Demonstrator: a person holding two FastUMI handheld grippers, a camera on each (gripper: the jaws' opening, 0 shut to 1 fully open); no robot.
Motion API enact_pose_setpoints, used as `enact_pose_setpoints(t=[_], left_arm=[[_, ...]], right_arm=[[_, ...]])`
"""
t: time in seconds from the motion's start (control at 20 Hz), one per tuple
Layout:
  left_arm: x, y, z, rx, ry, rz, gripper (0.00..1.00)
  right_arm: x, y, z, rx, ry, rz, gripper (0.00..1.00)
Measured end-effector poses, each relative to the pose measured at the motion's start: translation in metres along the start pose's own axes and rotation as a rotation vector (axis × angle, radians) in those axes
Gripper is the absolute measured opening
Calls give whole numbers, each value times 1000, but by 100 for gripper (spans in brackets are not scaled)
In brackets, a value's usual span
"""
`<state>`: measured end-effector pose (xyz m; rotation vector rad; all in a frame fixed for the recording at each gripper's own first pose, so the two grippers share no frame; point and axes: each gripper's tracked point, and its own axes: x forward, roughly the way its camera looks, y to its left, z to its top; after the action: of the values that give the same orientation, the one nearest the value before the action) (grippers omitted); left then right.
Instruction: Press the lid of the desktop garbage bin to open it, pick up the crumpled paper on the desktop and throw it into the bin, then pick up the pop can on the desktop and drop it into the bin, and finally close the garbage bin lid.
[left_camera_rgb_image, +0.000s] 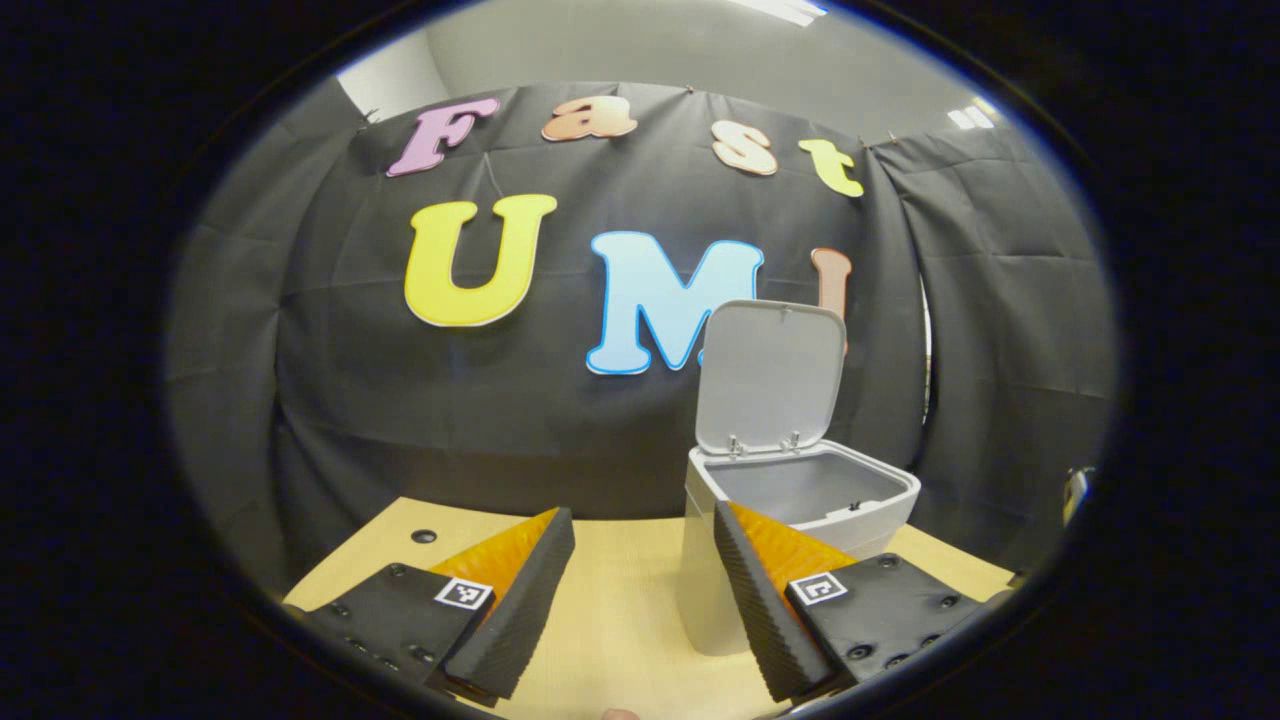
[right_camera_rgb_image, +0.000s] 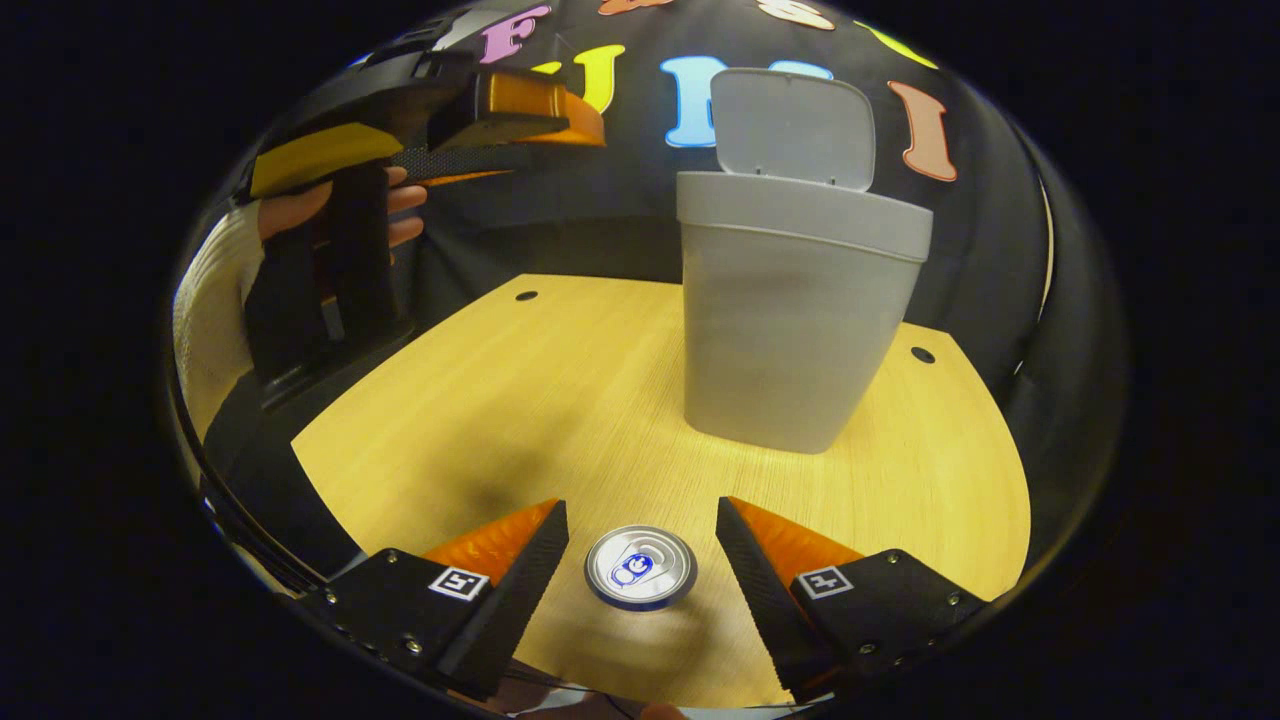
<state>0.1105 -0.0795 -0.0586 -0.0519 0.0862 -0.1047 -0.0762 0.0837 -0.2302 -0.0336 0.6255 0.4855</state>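
The white desktop bin (right_camera_rgb_image: 795, 330) stands on the wooden table with its lid (right_camera_rgb_image: 792, 128) tipped up and back. In the left gripper view the bin (left_camera_rgb_image: 800, 500) is just ahead to the right, its inside grey, lid (left_camera_rgb_image: 770, 378) upright. My left gripper (left_camera_rgb_image: 645, 590) is open above the table with nothing between its fingers. The pop can (right_camera_rgb_image: 640, 567) stands upright, seen from above, between the spread fingers of my open right gripper (right_camera_rgb_image: 640, 575), apart from both. The left gripper (right_camera_rgb_image: 480, 130) hangs high at the far left, held by a hand (right_camera_rgb_image: 330, 210).
The light wooden table (right_camera_rgb_image: 520, 400) has small dark holes (right_camera_rgb_image: 525, 296) near its far corners. Black cloth walls close the booth behind the bin. A white sleeve (right_camera_rgb_image: 215, 310) shows at the left edge of the right gripper view.
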Motion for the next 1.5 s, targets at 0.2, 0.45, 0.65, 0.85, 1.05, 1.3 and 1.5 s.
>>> enact_pose_setpoints(t=[0.2,0.45,0.65,0.85,1.05,1.3,1.5], left_arm=[[-2,6,-10,5,19,16,92],[-5,6,-14,13,27,22,92],[-7,8,-13,18,28,31,92],[-10,7,-15,19,39,35,92],[-12,6,-13,24,37,37,93],[-15,4,-8,25,24,38,92],[-20,6,-3,22,8,42,92]], right_arm=[[8,1,-18,8,71,8,96],[18,-1,-36,35,151,20,96],[20,-2,-41,52,171,26,96],[19,-2,-42,70,169,37,88],[14,-2,-32,51,126,36,86],[-6,-12,8,-22,0,-8,84],[-30,-25,59,-47,-143,-49,84]])
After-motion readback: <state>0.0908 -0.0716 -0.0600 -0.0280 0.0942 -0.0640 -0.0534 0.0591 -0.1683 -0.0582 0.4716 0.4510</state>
